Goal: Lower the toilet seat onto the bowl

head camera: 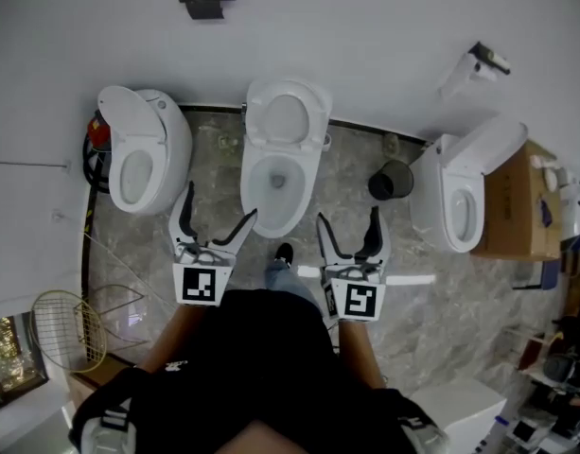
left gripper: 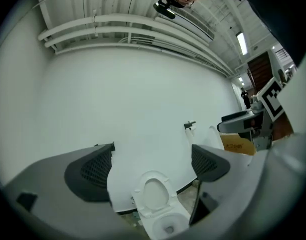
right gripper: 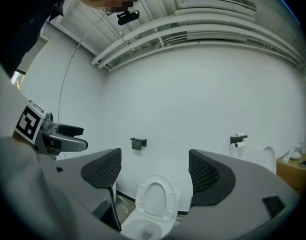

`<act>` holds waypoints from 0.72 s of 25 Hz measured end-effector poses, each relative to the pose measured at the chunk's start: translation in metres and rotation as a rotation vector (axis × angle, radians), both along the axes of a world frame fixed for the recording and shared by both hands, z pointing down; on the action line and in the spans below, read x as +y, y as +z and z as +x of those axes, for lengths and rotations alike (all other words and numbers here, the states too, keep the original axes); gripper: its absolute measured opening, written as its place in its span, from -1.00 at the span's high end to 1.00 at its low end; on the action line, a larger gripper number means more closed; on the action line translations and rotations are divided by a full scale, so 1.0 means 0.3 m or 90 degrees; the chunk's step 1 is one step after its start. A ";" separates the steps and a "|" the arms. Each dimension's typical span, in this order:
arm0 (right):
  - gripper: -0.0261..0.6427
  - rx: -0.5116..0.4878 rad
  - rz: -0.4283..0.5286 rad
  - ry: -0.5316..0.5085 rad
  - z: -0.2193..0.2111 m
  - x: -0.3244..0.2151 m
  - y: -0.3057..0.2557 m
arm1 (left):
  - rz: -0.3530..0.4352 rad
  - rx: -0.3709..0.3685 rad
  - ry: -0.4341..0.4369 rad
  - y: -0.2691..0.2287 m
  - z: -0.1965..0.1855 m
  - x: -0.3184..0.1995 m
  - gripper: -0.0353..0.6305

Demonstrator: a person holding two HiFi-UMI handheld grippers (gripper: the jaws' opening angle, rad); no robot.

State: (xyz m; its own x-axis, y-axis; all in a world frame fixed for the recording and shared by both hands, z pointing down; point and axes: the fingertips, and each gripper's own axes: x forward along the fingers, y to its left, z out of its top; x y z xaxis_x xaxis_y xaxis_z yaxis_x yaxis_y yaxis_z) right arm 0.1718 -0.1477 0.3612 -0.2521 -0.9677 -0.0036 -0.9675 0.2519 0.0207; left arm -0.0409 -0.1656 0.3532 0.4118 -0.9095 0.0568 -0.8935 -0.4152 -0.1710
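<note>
Marbled grey floor (head camera: 356,173) and plain white wall (head camera: 365,26) are recorded, with three white toilets ranged along the wall. Middle toilet: bowl (head camera: 275,185) uncovered, seat (head camera: 288,119) stood up against the wall and not yet lowered. It lies straight ahead of both grippers and is framed between each pair of jaws in the gripper views. Left gripper (head camera: 219,206): jaws spread wide, nothing between them, held just short of the bowl's near rim on its left. Right gripper (head camera: 348,218): jaws likewise apart and empty, held just off the bowl's right side. No contact is made with seat or bowl. The paired, level hold is judged to be a ready stance from which the seat can be reached at either edge. It is judged that the seat must be tipped forward off the wall and let down under control, not dropped. Outward of the left gripper: second toilet (head camera: 143,149); behind it, wire basket (head camera: 67,329). Outward of the right gripper: dark bin (head camera: 392,180), third toilet (head camera: 460,197), carton (head camera: 517,201). On the wall, beyond the seat: dark bracket (head camera: 206,0); further right, paper roll (head camera: 474,64).
</note>
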 end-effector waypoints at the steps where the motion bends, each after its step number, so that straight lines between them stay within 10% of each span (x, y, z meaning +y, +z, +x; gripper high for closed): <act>1: -0.31 0.001 -0.007 -0.002 0.012 -0.022 0.005 | -0.010 0.003 -0.001 0.011 0.013 -0.024 -0.60; 18: -0.31 0.073 -0.109 -0.011 -0.044 -0.319 0.270 | -0.091 -0.131 0.090 0.280 0.015 -0.354 -0.59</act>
